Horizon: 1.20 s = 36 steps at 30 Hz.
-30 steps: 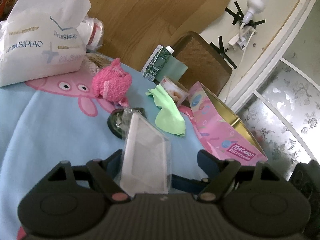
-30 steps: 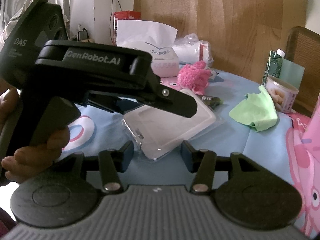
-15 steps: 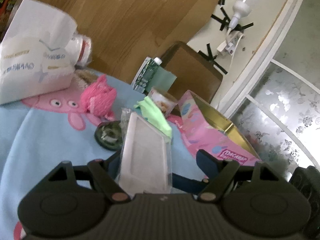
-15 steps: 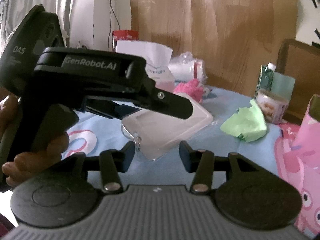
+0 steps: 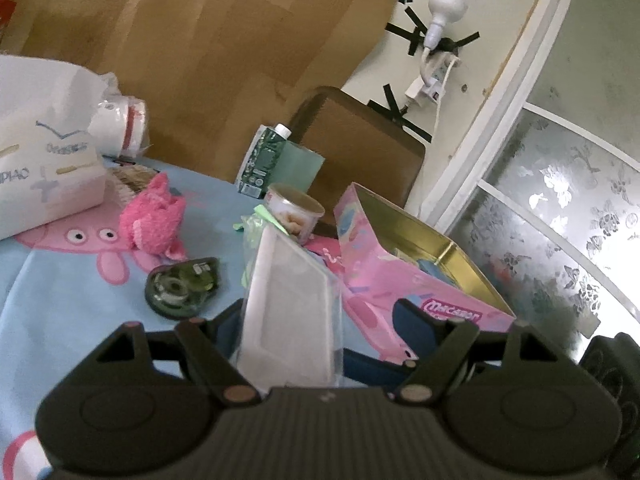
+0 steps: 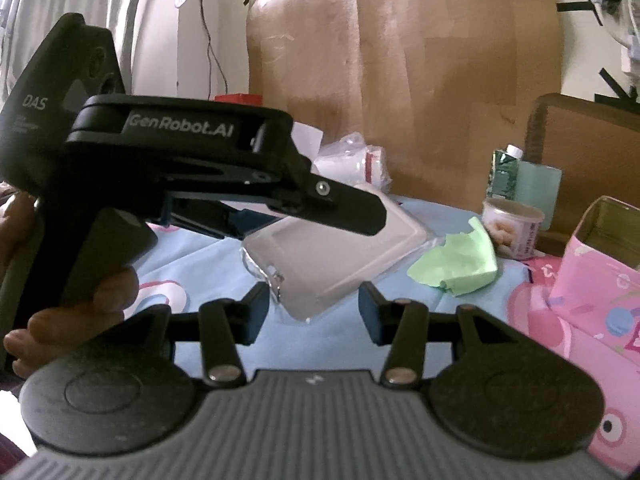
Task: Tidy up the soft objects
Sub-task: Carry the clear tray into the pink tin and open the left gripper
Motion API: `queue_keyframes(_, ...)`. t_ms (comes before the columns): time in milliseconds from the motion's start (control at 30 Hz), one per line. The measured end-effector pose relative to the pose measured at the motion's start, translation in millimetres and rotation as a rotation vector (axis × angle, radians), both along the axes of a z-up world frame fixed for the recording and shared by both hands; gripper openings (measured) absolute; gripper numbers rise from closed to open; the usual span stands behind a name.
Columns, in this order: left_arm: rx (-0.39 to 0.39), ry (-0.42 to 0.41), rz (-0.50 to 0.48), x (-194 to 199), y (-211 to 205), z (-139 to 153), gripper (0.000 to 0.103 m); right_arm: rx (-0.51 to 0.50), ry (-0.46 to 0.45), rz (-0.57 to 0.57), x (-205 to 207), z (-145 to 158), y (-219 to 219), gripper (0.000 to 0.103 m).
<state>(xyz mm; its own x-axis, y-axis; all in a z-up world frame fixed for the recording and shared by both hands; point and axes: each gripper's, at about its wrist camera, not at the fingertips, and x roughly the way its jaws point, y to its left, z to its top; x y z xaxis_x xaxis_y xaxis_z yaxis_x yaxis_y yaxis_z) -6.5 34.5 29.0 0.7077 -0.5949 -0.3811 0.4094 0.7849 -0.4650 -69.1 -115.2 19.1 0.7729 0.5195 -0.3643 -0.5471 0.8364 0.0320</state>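
A translucent soft phone case in a clear wrapper (image 5: 288,312) hangs above the blue tablecloth (image 5: 60,300), with my left gripper (image 5: 316,316) shut on it. The right wrist view shows that gripper (image 6: 312,216) from the side, one finger over the case (image 6: 332,260) and one under it. My right gripper (image 6: 314,312) stands open just below the case's lower corner, its pads apart from it. A pink plush toy (image 5: 154,216) lies on the cloth at the left. A green cloth (image 6: 456,268) lies crumpled beside a small can (image 6: 514,228).
An open pink biscuit tin (image 5: 420,276) stands at the right with something blue inside. A tape dispenser (image 5: 182,286) lies near the plush toy. A tissue pack (image 5: 48,168), a green carton (image 5: 264,160) and a brown chair back (image 5: 360,148) line the far side. A hand (image 6: 76,320) grips the left gripper's handle.
The left gripper has risen with the case and swung toward the pink tin. The right gripper followed beneath it, its jaws slightly narrower.
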Motion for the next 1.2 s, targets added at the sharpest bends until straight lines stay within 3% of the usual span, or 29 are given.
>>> queue_keyframes(600,0.067,-0.036,-0.048,10,-46,20,0.079,0.059,-0.046,-0.072,-4,6,-35,0.052)
queue_keyframes(1200,0.144,-0.135,-0.202,46,-170,56,0.079,0.098,-0.142,-0.278,7,22,-124,0.053)
